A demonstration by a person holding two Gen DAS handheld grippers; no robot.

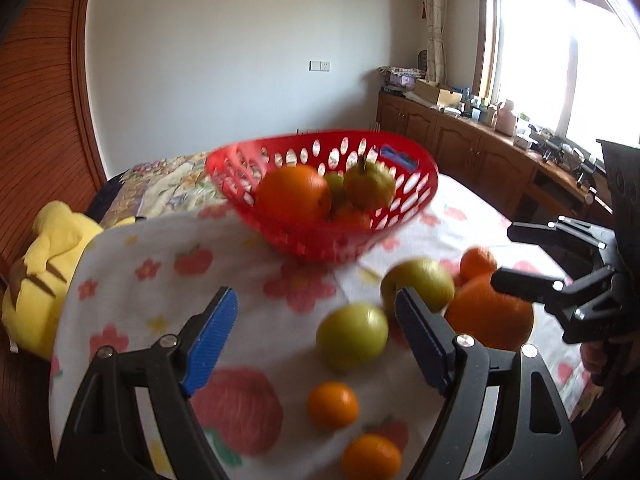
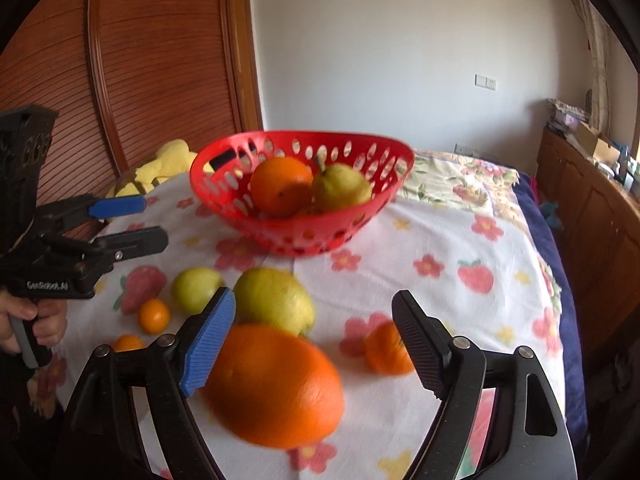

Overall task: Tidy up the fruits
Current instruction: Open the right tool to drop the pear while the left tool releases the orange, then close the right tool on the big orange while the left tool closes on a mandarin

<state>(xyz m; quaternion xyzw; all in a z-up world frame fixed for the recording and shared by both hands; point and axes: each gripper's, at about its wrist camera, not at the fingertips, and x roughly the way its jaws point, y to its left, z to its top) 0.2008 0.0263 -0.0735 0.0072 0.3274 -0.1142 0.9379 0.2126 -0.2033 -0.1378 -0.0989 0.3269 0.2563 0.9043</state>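
- Red basket [image 2: 300, 200] sits on the flowered cloth [image 2: 460, 240]; inside are a large orange [image 2: 280, 186] and a pear [image 2: 340, 186].
- Left gripper [image 1: 316, 320]: jaws spread wide, nothing between them, held above a green fruit [image 1: 352, 336] and two small mandarins [image 1: 333, 405].
- Right gripper [image 2: 314, 322]: jaws apart, empty, just over a big loose orange [image 2: 276, 384]; a yellow-green fruit [image 2: 274, 300] lies behind it.
- Yellow plush toy [image 1: 44, 280] at the cloth's left edge.

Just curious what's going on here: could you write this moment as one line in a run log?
left gripper: open, empty | right gripper: open over big orange | red basket: orange, pear inside | loose fruit on cloth
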